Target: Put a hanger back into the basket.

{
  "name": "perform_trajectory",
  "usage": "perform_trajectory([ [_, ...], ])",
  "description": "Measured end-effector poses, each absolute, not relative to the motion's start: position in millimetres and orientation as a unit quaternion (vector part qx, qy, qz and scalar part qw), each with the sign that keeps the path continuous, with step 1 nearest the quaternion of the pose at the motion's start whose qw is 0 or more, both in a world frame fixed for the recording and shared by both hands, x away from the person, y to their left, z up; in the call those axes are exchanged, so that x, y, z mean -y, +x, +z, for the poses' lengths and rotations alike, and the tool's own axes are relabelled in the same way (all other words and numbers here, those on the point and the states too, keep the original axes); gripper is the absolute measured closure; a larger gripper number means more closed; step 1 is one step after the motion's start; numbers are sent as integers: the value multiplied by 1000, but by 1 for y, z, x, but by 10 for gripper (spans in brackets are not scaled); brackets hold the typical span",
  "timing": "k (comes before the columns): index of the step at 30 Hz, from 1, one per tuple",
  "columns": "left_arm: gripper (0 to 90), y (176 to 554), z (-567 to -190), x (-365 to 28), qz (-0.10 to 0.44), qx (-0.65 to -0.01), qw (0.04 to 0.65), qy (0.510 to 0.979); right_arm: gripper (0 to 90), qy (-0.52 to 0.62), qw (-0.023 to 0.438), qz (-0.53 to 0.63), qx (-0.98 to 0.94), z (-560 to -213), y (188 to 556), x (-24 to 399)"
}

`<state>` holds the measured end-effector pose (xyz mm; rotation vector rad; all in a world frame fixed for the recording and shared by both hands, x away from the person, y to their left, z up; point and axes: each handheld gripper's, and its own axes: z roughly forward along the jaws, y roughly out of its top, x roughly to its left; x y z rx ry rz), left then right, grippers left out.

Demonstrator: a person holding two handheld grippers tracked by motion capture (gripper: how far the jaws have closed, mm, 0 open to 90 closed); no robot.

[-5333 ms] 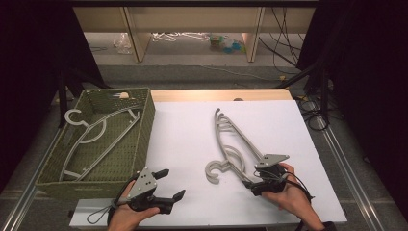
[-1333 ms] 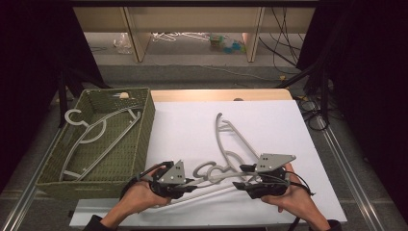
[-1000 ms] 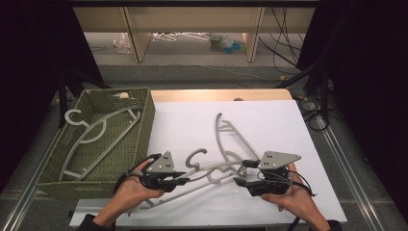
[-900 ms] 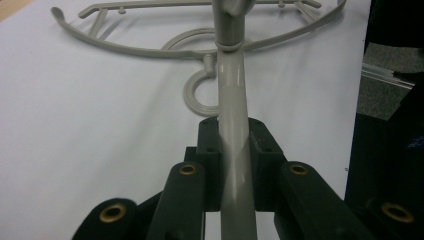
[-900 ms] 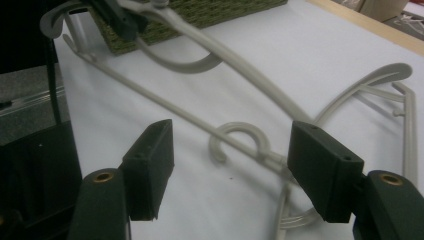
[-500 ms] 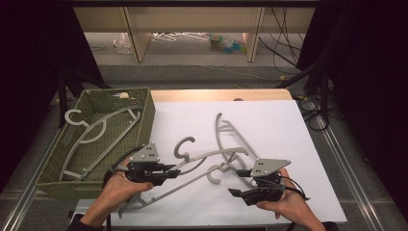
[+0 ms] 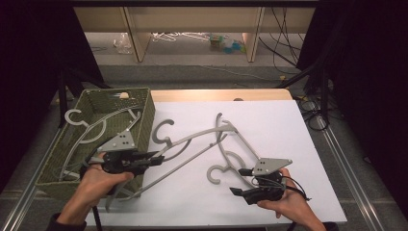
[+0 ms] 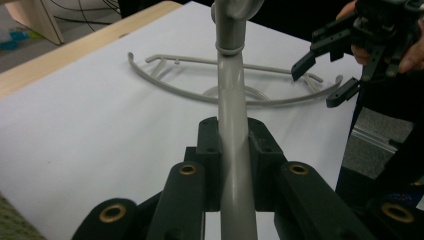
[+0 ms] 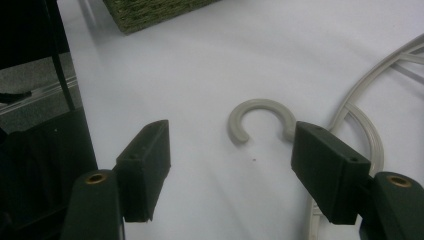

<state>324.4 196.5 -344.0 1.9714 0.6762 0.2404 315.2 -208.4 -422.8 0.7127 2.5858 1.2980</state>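
Observation:
My left gripper [image 7: 155, 158] is shut on the bar of a grey plastic hanger [image 7: 192, 138], which is lifted and slanted, its lower end by the basket. In the left gripper view the bar [image 8: 232, 150] runs straight up between the closed jaws of the left gripper [image 8: 232, 137]. A second grey hanger [image 7: 243, 142] lies flat on the white sheet, its hook [image 7: 215, 173] towards the front. My right gripper [image 7: 239, 181] stands open just right of that hook, touching nothing. In the right gripper view the hook [image 9: 262, 120] lies beyond the spread jaws of the right gripper [image 9: 235, 160].
A green woven basket [image 7: 144, 115] at the left holds more grey hangers [image 7: 91, 130]. The white sheet [image 7: 269, 125] covers the table; a wooden strip runs along its far edge. Dark frames and cables flank the right side.
The left gripper has carried its hanger left towards the basket. The right gripper has let go of it, opened and dropped back towards the front edge.

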Motion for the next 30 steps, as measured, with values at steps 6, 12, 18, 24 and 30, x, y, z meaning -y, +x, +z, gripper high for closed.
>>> perform_trajectory([
  [6, 787, 328, -331, -222, 126, -297, 507, 800, 285, 244, 82, 433, -864, -424, 316, 209],
  [12, 787, 332, -318, -258, 158, -329, 519, 773, 283, 247, 82, 433, -863, -425, 317, 210],
  [18, 787, 338, -310, -296, 178, -371, 525, 745, 283, 251, 79, 430, -864, -426, 318, 210],
  [24, 787, 348, -308, -325, 199, -409, 505, 734, 283, 249, 80, 431, -863, -426, 318, 210],
  [30, 787, 354, -306, -350, 208, -441, 500, 716, 282, 251, 79, 430, -864, -426, 319, 210],
])
